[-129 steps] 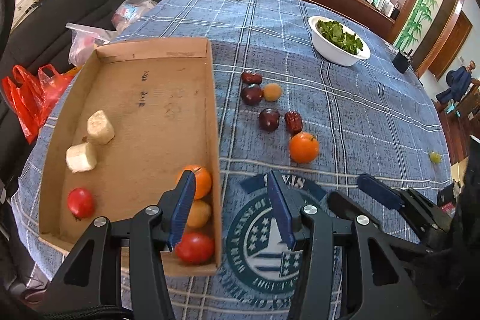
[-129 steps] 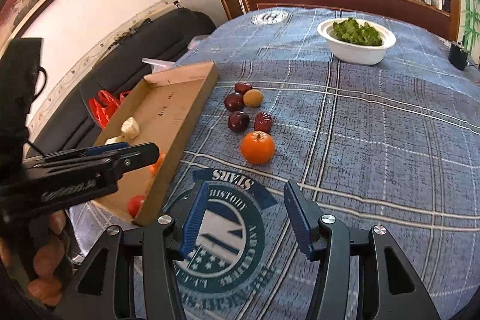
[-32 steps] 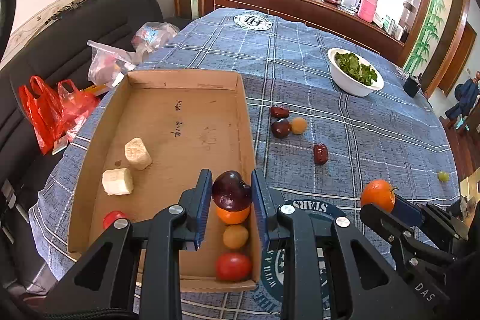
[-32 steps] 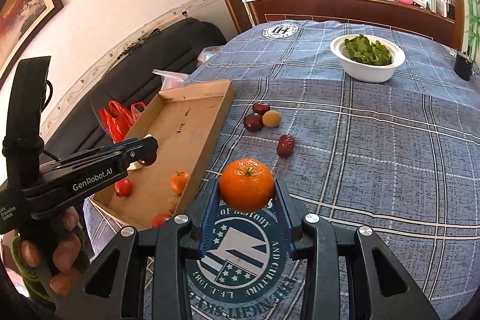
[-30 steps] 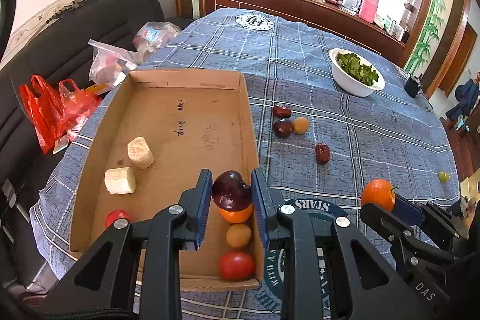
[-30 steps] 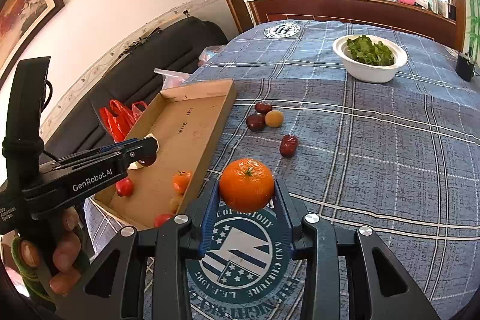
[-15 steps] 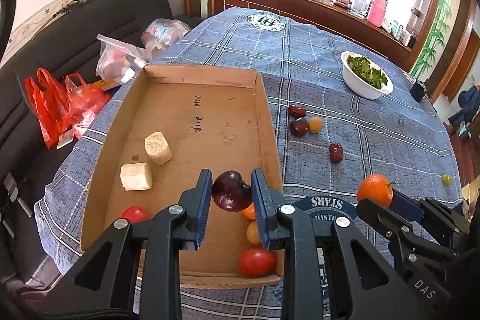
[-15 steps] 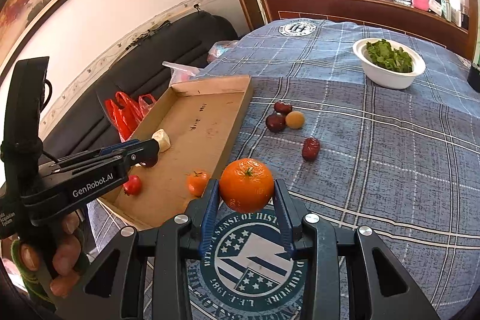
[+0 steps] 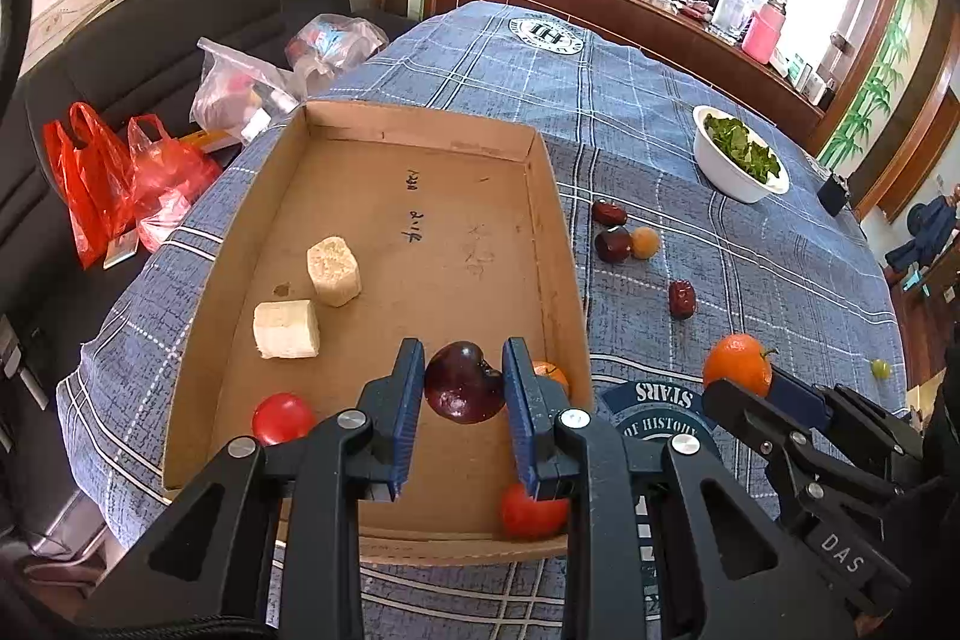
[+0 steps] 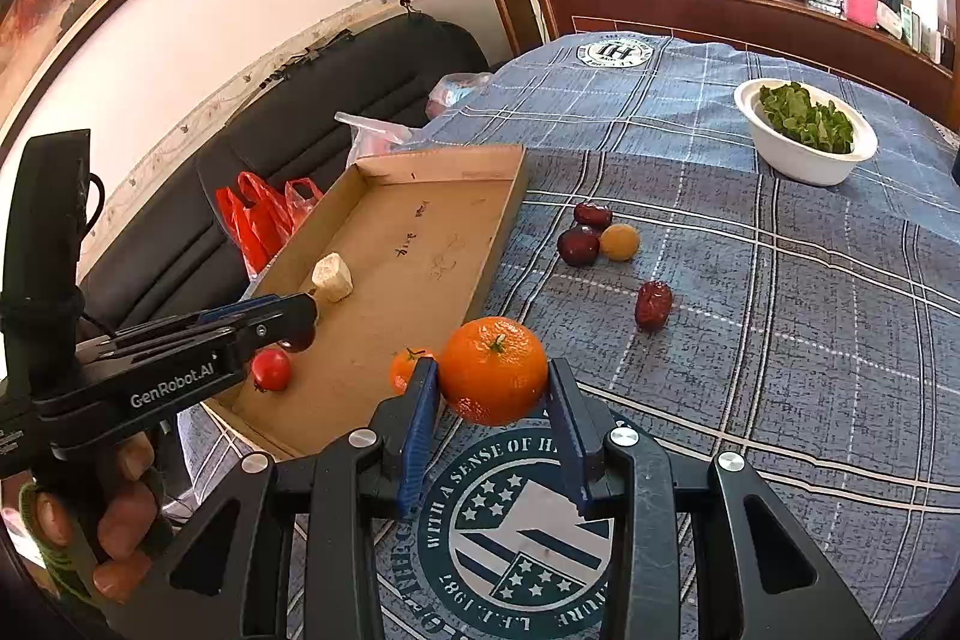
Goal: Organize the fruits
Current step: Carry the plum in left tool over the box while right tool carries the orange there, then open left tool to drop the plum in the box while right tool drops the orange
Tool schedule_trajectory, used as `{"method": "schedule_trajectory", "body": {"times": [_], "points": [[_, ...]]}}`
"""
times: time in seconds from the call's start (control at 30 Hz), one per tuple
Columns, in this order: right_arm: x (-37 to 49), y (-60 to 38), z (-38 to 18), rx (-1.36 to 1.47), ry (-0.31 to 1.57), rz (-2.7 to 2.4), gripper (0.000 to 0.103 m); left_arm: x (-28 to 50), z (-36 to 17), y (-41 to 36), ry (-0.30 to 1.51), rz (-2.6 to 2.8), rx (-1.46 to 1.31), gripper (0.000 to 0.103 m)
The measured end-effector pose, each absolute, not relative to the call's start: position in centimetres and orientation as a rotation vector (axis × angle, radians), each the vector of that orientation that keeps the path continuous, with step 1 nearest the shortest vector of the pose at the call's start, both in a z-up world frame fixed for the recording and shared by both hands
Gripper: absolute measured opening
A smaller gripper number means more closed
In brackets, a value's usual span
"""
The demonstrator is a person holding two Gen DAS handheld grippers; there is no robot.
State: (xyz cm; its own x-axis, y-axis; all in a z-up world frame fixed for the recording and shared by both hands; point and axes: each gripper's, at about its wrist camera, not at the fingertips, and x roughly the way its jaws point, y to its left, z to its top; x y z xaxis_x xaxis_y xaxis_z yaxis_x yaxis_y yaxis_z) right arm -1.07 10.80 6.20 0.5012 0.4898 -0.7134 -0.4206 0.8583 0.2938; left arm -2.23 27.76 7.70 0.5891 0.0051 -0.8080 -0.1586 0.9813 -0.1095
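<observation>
The plum, dark red and glossy with a dent at its top, sits clamped between the pads of the left gripper, hanging over the near end of the box. The orange, bright, round and with a green stem scar, is clamped in the right gripper above the surface, just beside the box's right wall.

Both fruits are smooth and round, so a slight loosening could let either slip out. The plum would probably land in the box and roll into the red tomato or the pale chunks. The orange is the worse risk: not yet over the box, it would likely fall on the cloth and roll away. Brought across too low, it could knock the cardboard wall and shift the light box. The two grippers are near each other and could collide over the crowded near-right corner, where a small orange and another tomato lie.

Four small fruits wait on the cloth, apart from the box.
</observation>
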Motion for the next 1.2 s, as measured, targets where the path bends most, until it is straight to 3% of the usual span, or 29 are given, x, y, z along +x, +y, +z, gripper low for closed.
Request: {"method": "schedule_trajectory", "body": {"times": [0.47,1.03,1.17,1.2], "points": [[2.5,15.8,6.4,0.113,0.909,0.671,0.037,-3.4,5.3,28.3,1.006,0.020,-0.217,0.024],[5.7,23.3,0.6,-0.048,1.048,0.709,0.038,-1.9,2.2,28.6,1.094,0.011,-0.228,0.024],[5.4,24.0,0.4,-0.103,1.037,0.708,0.038,-1.8,1.8,28.9,1.097,0.010,-0.247,0.026],[5.3,24.1,0.4,-0.112,1.036,0.708,0.038,-1.7,1.8,29.1,1.101,0.010,-0.254,0.030]]}}
